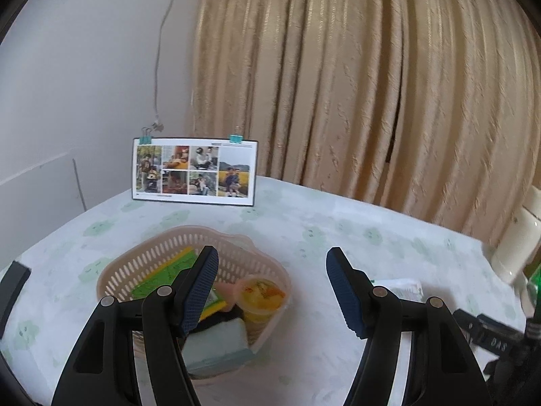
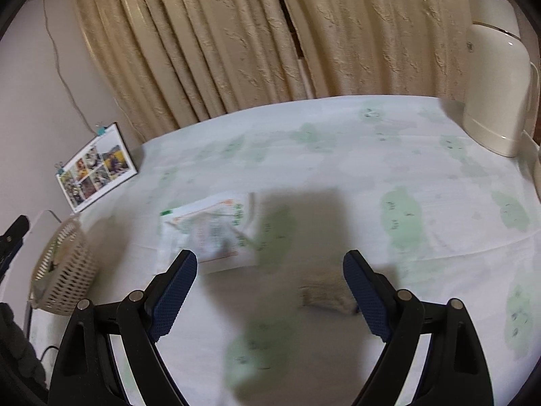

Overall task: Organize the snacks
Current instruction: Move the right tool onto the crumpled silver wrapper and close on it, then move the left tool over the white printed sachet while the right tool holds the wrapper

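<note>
Over basket (image 1: 148,264): left tongs (image 1: 272,287) spread, empty.

Slotted plastic basket (image 1: 236,253), matt cloth table cover (image 2: 338,155) w/ glossy thermos (image 2: 497,77) — ribbed fabric curtain (image 1: 372,84).

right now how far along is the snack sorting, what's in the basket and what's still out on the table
Done: the beige slotted plastic basket already holds a yellow jelly cup, a green flat packet and a pale blue pack. In hand: nothing; the left gripper and right gripper are open. Left: the white printed snack packet on the tablecloth.
</note>
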A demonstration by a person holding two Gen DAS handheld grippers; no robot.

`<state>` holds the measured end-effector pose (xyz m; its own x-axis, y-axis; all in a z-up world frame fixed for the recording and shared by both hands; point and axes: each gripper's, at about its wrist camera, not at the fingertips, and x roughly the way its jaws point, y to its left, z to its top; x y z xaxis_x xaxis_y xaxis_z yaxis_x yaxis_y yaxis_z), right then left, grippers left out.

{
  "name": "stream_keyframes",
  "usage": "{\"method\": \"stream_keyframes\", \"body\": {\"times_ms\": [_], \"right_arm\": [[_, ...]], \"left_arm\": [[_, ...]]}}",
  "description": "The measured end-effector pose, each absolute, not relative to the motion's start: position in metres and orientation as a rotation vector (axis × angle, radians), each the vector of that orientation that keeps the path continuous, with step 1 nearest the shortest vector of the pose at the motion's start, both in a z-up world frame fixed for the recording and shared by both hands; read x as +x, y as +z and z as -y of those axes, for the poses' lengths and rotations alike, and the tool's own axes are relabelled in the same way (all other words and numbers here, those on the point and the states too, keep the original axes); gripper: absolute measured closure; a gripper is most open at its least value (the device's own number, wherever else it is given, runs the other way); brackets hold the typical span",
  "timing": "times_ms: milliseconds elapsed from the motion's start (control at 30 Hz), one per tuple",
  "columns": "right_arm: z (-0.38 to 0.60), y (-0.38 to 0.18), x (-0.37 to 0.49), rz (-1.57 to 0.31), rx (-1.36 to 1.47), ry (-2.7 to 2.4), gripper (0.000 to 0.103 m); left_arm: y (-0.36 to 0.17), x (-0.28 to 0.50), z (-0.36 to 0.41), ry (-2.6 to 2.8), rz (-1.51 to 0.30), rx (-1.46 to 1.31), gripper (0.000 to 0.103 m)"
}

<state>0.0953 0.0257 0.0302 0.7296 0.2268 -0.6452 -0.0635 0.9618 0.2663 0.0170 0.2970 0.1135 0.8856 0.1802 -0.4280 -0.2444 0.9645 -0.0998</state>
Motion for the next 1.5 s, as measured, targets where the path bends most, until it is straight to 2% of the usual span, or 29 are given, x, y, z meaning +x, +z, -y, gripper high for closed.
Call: {"method": "stream_keyframes", "body": {"times_ms": [333, 833, 933, 1000, 1100, 1467, 1500], "right_arm": [[-0.005, 0.009, 0.107, -0.82, 0.233, 0.174, 0.016], [-0.033, 0.005, 0.065, -0.889, 0.168, 0.381, 0.016], [-0.034, 0.007, 0.069, -0.884, 0.127, 0.315, 0.027], [-0.033, 0.007, 0.075, -0.888, 0.097, 0.253, 0.039], [-0.032, 0.005, 0.085, -0.893, 0.083, 0.2, 0.05], [-0.032, 0.004, 0.091, -0.871, 0.024, 0.091, 0.081], [-0.03, 0.004, 0.091, -0.871, 0.031, 0.085, 0.081]], "left_arm": [[0.105, 0.022, -0.273, 0.153, -0.473, -0.094, 0.036], [0.1, 0.025, -0.264, 0.119, -0.497, -0.081, 0.036], [0.099, 0.025, -0.261, 0.114, -0.501, -0.071, 0.036], [0.098, 0.025, -0.258, 0.111, -0.505, -0.064, 0.036], [0.096, 0.026, -0.255, 0.1, -0.513, -0.055, 0.036], [0.086, 0.032, -0.245, 0.047, -0.562, -0.048, 0.036], [0.085, 0.033, -0.244, 0.046, -0.566, -0.045, 0.036]]}}
